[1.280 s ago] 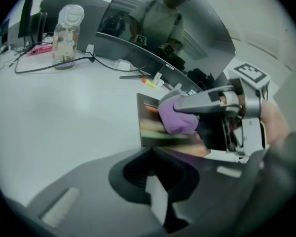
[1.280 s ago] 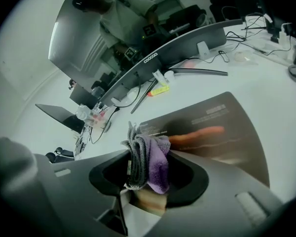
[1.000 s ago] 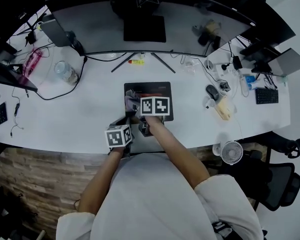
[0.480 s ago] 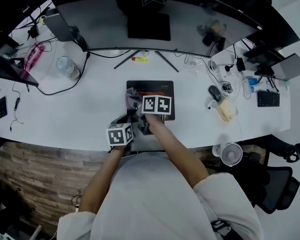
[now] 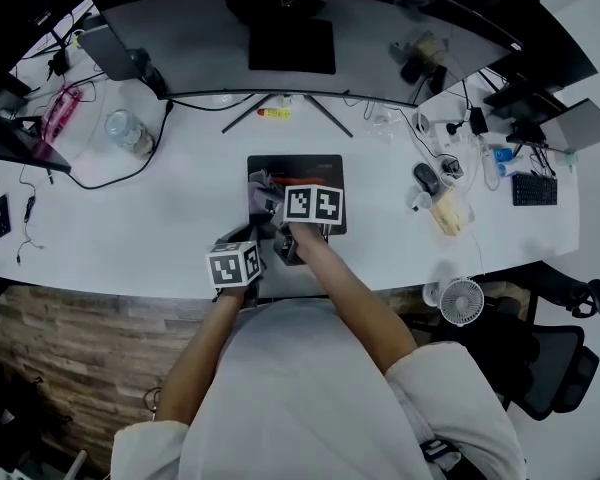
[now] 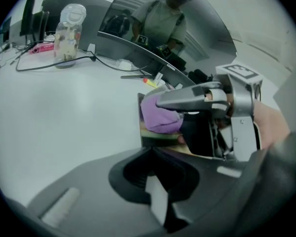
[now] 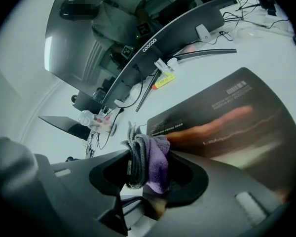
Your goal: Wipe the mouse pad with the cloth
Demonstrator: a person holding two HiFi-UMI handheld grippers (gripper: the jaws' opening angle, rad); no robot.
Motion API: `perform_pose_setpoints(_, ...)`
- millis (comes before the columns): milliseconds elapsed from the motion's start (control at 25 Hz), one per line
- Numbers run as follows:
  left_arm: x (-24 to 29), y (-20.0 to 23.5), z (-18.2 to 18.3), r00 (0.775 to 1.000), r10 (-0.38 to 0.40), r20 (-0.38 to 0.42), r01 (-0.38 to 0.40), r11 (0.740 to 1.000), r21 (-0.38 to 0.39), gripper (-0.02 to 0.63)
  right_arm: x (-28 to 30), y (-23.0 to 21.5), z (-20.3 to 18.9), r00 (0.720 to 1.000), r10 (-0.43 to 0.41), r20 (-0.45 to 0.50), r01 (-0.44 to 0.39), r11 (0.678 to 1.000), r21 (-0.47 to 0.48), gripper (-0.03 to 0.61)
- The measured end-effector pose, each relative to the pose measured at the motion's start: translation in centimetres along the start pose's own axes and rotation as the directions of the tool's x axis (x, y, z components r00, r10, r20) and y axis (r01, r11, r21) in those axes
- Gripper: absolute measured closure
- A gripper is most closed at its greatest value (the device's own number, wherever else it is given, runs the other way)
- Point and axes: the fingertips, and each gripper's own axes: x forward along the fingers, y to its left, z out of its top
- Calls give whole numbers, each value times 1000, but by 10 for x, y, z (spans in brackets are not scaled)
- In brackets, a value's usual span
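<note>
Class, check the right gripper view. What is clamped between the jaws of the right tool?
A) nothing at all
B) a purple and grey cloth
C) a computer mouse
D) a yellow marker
B: the right tool is shut on the bunched purple and grey cloth, which sticks up from between its jaws.

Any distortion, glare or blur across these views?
Head view: wide-angle, evenly lit, fairly sharp. Left gripper view: strong fisheye, black corners, foreground soft. Right gripper view: same fisheye; monitor mirrors the room, cloth crisp.
</note>
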Motion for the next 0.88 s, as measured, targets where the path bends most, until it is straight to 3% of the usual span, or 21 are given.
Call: perform_pose_setpoints(880, 0, 1, 0, 1000, -19, -8, 19, 1000, -16, 614, -15, -17, 5, 1000, -5, 1, 5, 1000, -16, 374)
